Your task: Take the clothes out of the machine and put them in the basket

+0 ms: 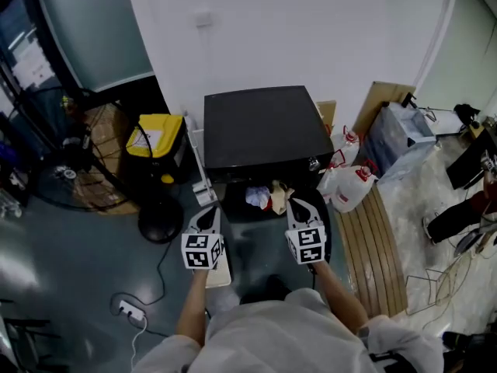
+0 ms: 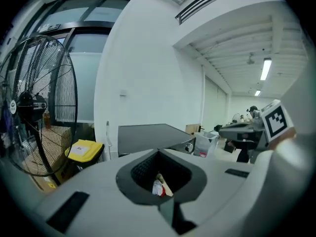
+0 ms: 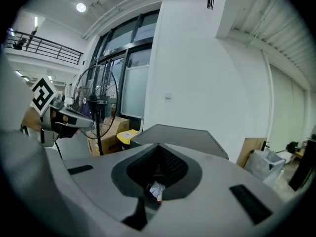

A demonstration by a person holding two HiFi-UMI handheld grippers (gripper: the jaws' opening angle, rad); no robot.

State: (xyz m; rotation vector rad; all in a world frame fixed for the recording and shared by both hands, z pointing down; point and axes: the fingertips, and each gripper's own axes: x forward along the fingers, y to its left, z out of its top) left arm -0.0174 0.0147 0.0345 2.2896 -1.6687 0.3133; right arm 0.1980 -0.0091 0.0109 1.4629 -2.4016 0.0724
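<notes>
The left gripper (image 1: pixel 210 210) and right gripper (image 1: pixel 296 203) are pointing, jaws closed together and empty, at crumpled clothes (image 1: pixel 264 197) near the black machine (image 1: pixel 260 127).

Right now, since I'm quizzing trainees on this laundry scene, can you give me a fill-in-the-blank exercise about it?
The left tool and the right tool both have jaws that are ___.
The clothes lie at the front of the ___ machine.
The container left of it has a ___ lid.
The jugs to its right have ___ caps.
Missing words: shut; black; yellow; red.
</notes>
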